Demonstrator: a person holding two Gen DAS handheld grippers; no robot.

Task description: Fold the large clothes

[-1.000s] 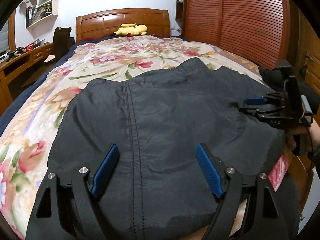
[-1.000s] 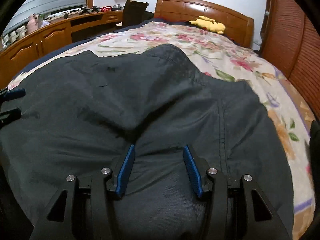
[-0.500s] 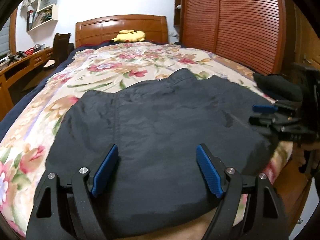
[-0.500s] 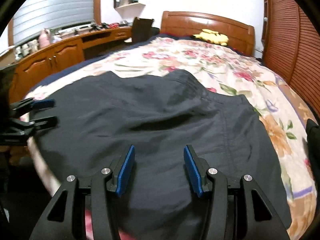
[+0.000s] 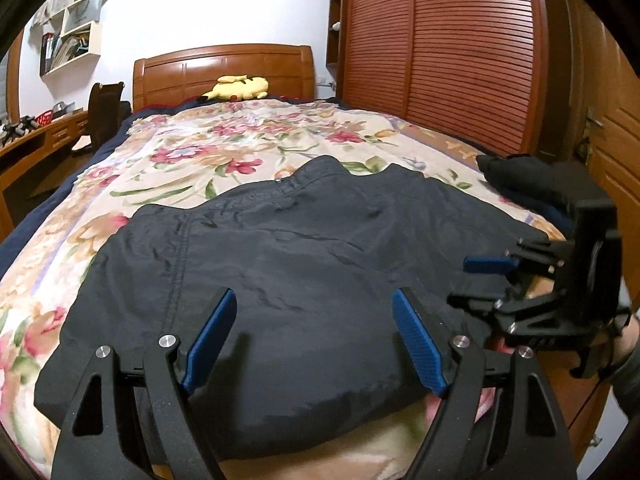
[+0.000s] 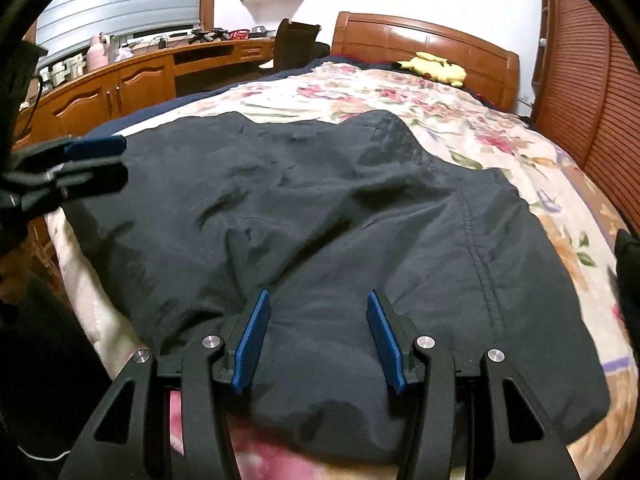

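A large dark garment (image 5: 304,264) lies spread flat on the floral bedspread (image 5: 224,152), its near hem at the foot of the bed. A stitched seam runs down its left side in the left wrist view. My left gripper (image 5: 314,304) hovers open over the near hem, nothing between its blue pads. My right gripper (image 6: 317,300) also stands open over the near hem of the garment (image 6: 360,220), pads apart and off the cloth. Each gripper shows in the other's view: the right gripper (image 5: 472,282) at the garment's right edge, the left gripper (image 6: 116,162) at its left edge.
A yellow plush toy (image 5: 238,88) lies by the wooden headboard (image 5: 224,68). A pile of folded dark clothes (image 5: 532,184) sits at the bed's right edge. A desk (image 6: 132,80) and chair (image 6: 296,46) stand left of the bed, a slatted wardrobe (image 5: 440,52) on the right.
Both grippers have drawn back from the garment toward the foot of the bed, and the left one has risen. More of the near hem and bedspread shows. The garment lies still.
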